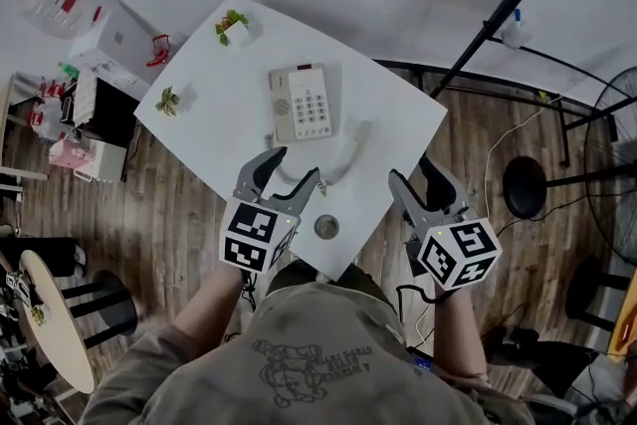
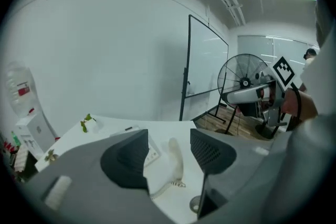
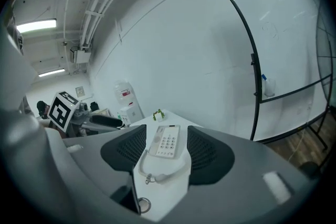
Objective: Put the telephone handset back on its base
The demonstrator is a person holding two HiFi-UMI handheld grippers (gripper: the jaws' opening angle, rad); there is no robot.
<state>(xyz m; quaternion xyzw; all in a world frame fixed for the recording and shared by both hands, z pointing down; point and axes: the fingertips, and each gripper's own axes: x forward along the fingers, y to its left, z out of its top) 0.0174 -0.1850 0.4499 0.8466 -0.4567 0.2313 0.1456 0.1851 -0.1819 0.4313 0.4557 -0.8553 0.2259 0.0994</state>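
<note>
Telephone base in the middle of the white table, keypad up. Handset off it, lying flat just beside the base, toward the table's near right edge. Left gripper above the near edge, jaws spread wide, gripping nothing, handset just beyond the tips. Right gripper just off the right edge, jaws likewise wide apart, empty.

The person wears an olive-grey short-sleeved T-shirt with a dark line print. The grey left gripper and right gripper each carry a black-and-white marker cube.
</note>
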